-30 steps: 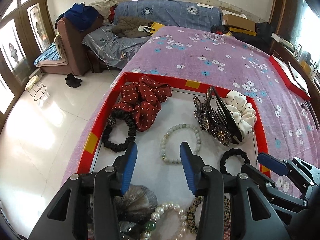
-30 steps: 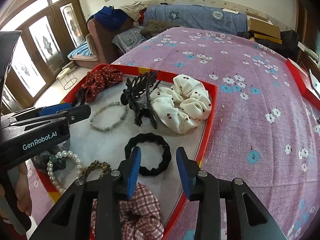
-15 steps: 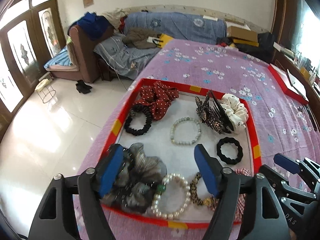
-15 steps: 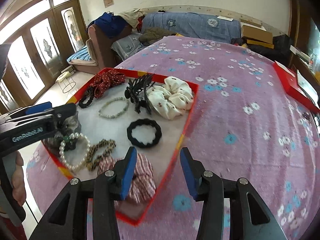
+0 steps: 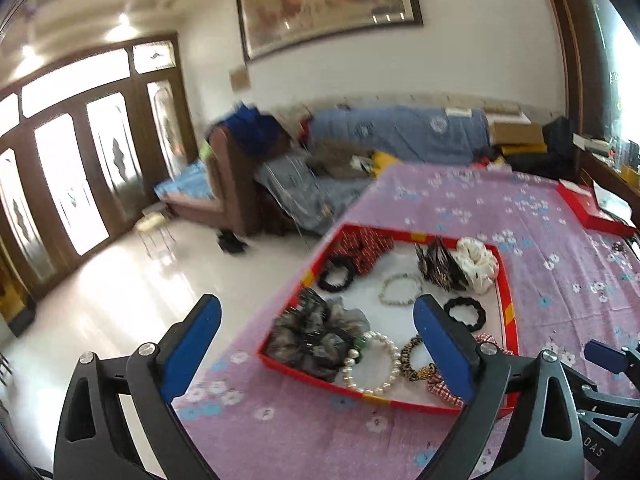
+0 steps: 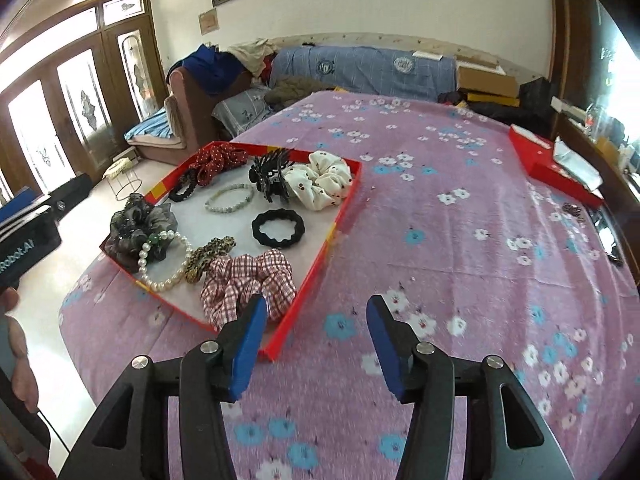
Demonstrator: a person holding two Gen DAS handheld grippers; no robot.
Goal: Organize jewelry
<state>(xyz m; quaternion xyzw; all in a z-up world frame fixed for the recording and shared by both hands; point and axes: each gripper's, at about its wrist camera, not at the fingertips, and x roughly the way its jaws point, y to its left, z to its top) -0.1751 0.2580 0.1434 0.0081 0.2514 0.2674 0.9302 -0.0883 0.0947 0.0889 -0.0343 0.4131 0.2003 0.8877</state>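
A red-rimmed tray (image 6: 342,216) (image 5: 506,280) lies on the purple flowered bed cover. It holds several hair ties and bracelets: a pearl bracelet (image 6: 160,280) (image 5: 394,364), a green bead bracelet (image 6: 230,198), a black scrunchie (image 6: 278,228), a plaid scrunchie (image 6: 248,280), a white scrunchie (image 6: 320,180), a black claw clip (image 6: 270,174) and a grey scrunchie (image 5: 316,336). My left gripper (image 5: 316,348) is open wide and empty, raised back from the tray's near edge. My right gripper (image 6: 316,344) is open and empty, above the tray's near right corner.
A red box lid (image 6: 552,164) with papers lies at the bed's far right edge. A sofa (image 6: 360,68) and armchair (image 6: 192,112) stand beyond the bed. Tiled floor (image 5: 120,280) lies to the left. Bare bed cover (image 6: 460,240) spreads right of the tray.
Both grippers have pulled up and back from the tray, which now looks smaller. Both have opened wider, the left one most. Nothing in the tray has moved.
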